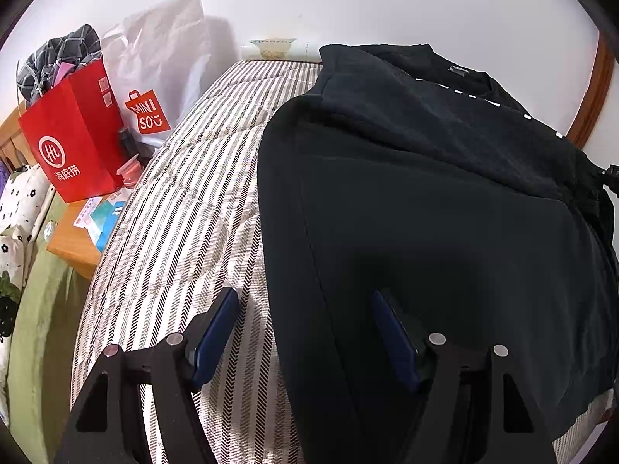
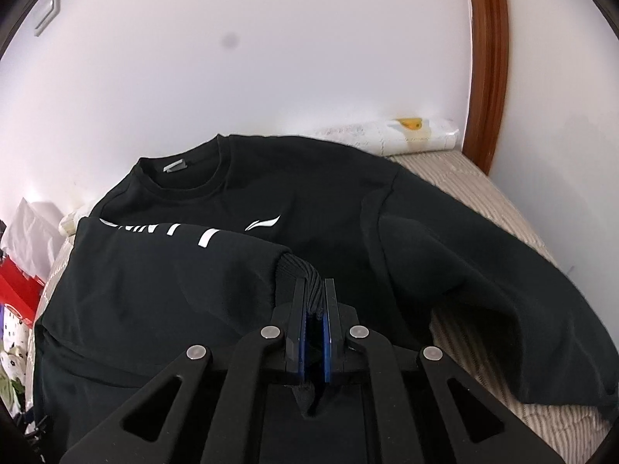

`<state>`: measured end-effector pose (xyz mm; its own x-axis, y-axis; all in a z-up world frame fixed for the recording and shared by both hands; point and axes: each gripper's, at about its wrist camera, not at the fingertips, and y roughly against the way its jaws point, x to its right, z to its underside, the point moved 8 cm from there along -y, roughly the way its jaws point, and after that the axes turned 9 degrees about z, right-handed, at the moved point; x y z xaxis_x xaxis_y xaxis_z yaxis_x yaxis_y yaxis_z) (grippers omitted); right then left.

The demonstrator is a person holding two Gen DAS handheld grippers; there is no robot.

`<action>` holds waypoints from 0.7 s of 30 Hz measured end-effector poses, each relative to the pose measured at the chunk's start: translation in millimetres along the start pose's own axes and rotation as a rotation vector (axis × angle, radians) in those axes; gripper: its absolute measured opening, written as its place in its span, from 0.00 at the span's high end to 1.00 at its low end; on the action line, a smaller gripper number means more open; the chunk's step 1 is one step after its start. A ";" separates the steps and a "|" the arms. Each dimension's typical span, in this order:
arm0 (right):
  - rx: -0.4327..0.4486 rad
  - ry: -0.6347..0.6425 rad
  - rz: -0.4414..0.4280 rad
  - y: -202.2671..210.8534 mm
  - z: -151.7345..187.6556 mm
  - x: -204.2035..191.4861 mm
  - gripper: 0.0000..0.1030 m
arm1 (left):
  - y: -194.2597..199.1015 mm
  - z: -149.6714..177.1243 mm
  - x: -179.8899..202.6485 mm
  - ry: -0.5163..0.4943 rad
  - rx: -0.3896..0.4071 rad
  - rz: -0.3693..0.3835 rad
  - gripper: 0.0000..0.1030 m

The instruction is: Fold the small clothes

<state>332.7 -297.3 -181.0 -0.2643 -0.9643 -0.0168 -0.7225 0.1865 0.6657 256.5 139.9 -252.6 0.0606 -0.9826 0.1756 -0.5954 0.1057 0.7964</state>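
A black sweatshirt (image 2: 317,201) with white print lies face up on the striped bed cover (image 1: 182,208), collar towards the wall. Its left sleeve (image 2: 174,266) is folded across the chest. My right gripper (image 2: 314,294) is shut on that sleeve's ribbed cuff (image 2: 301,270) over the middle of the shirt. The other sleeve (image 2: 483,282) lies spread out to the right. In the left wrist view my left gripper (image 1: 305,309) is open above the sweatshirt's (image 1: 425,212) left edge, one finger over the bed cover, one over the cloth.
A red paper bag (image 1: 73,143) and a white Miniso bag (image 1: 154,77) stand on a wooden bedside table (image 1: 73,243) left of the bed. A white wall runs behind the bed, and a wooden frame (image 2: 487,65) stands at the right. Floral bedding (image 1: 15,208) lies at far left.
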 end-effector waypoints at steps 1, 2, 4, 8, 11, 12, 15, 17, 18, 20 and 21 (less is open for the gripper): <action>0.000 0.023 0.036 -0.9 -1.9 2.6 0.93 | -0.1 -0.1 0.0 0.000 -0.001 -0.002 0.32; 0.002 0.038 0.067 -0.5 -2.5 5.1 0.90 | -0.2 -0.1 -0.1 0.002 -0.003 -0.003 0.32; 0.016 0.042 0.105 4.1 -3.5 12.7 0.84 | -0.1 -0.1 -0.6 0.005 -0.004 -0.003 0.32; 0.019 0.021 0.057 12.4 1.1 17.9 0.49 | -0.6 0.3 0.7 0.003 0.000 -0.010 0.31; 0.011 0.036 0.047 6.6 8.0 15.5 0.48 | -1.0 0.4 1.8 0.003 0.002 -0.014 0.30; -0.002 0.042 0.047 1.4 10.5 14.5 0.48 | -1.0 0.5 1.8 0.002 0.003 -0.014 0.30; -0.078 0.040 0.029 -21.7 24.3 12.8 0.48 | -0.9 0.8 1.8 0.000 0.005 -0.013 0.30; -0.101 0.052 0.029 -33.2 30.2 9.0 0.49 | -0.9 1.2 2.0 -0.002 0.008 -0.015 0.30; -0.103 0.063 0.040 -36.2 31.8 7.6 0.50 | -0.8 1.1 1.9 -0.002 0.009 -0.015 0.30; -0.105 0.087 0.071 -40.2 33.6 6.5 0.51 | -0.6 1.5 2.2 -0.003 0.011 -0.017 0.30; -0.108 0.089 0.076 -40.8 34.2 7.0 0.52 | -0.6 1.6 2.4 -0.004 0.012 -0.018 0.30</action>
<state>338.5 -305.2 -233.8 -0.2542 -0.9620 0.0998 -0.6287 0.2428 0.7388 255.7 137.2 -253.5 0.0682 -0.9849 0.1594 -0.6040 0.0864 0.7923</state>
